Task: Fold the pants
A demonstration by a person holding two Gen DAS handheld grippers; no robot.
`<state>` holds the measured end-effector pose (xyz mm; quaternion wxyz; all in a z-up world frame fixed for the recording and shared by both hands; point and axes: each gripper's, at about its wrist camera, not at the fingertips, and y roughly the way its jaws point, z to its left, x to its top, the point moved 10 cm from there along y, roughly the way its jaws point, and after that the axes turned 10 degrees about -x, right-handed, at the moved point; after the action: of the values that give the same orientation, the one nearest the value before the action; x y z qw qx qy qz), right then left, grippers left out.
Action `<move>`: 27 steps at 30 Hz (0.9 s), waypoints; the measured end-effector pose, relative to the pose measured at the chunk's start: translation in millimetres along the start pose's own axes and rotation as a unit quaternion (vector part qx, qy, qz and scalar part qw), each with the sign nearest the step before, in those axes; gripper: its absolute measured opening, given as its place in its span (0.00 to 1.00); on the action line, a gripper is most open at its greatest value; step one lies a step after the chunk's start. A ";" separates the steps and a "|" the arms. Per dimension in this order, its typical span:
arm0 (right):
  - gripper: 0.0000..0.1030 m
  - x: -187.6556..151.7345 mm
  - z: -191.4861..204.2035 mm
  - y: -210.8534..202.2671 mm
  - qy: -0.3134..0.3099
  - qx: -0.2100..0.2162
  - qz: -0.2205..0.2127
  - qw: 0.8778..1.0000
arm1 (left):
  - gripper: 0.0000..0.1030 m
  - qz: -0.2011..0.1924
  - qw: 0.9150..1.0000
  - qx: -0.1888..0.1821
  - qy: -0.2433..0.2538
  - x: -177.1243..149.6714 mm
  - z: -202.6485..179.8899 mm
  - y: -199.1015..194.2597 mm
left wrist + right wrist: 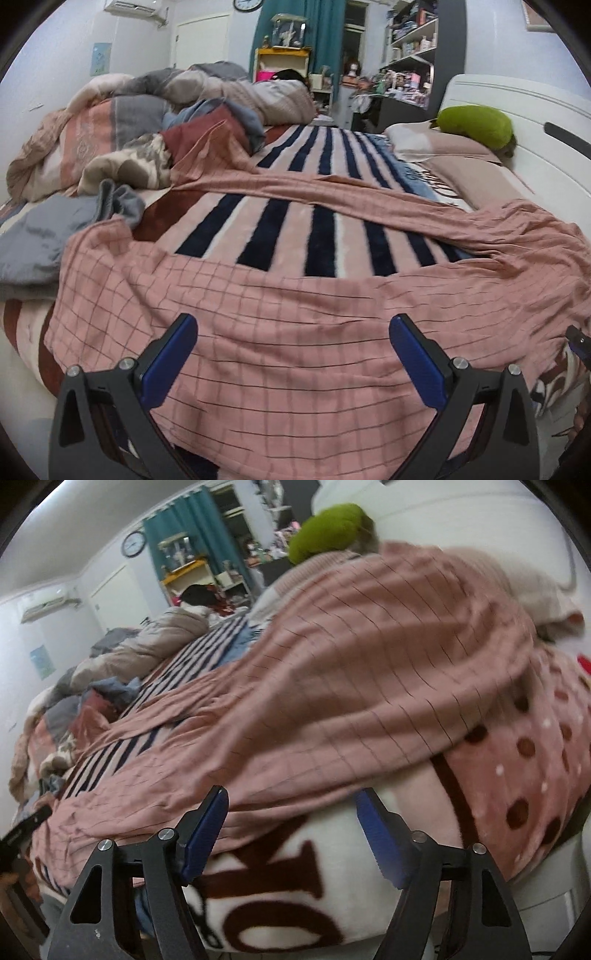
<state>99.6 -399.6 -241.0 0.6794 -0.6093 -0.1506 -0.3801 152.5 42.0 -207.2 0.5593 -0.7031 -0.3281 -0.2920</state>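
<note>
Left wrist view shows the left hand-held gripper (293, 334) spread wide, holding nothing, over pink checked fabric pants (295, 306) lying on the striped bed blanket (288, 221), while the right hand-held gripper (295, 806) gapes equally empty.

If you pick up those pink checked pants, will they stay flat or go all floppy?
Probably floppy: the pink pants already wrinkle and drape over the striped blanket. Likely light, since the cloth looks thin. They may sag between both open tools.
</note>
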 end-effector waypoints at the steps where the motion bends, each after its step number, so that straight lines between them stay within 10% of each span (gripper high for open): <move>1: 0.63 0.7 -2.8 3.0 0.010 0.004 0.001 1.000 | 0.99 0.001 1.000 0.005 -0.001 0.7 4.1 1.4; 4: 0.63 7.4 -8.5 10.2 0.034 0.016 -0.009 0.999 | 0.99 0.002 1.000 0.019 -0.003 5.0 15.0 2.1; 8: 0.11 16.4 -14.6 15.7 0.043 -0.011 -0.025 0.999 | 0.99 -0.006 0.999 0.028 -0.024 8.2 34.9 -8.5; 18: 0.06 31.2 0.7 -4.6 0.041 -0.017 -0.065 0.997 | 0.96 -0.015 0.986 0.089 -0.141 -24.5 132.6 -52.3; 27: 0.06 39.1 20.5 -9.8 0.035 -0.038 -0.068 0.996 | 0.84 0.008 0.972 0.012 -0.236 -65.7 143.8 -42.2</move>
<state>124.1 -393.0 -203.5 0.6329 -0.6094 -0.1529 -0.4525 85.2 180.5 -262.4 0.4769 -0.7480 -0.4484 -0.1090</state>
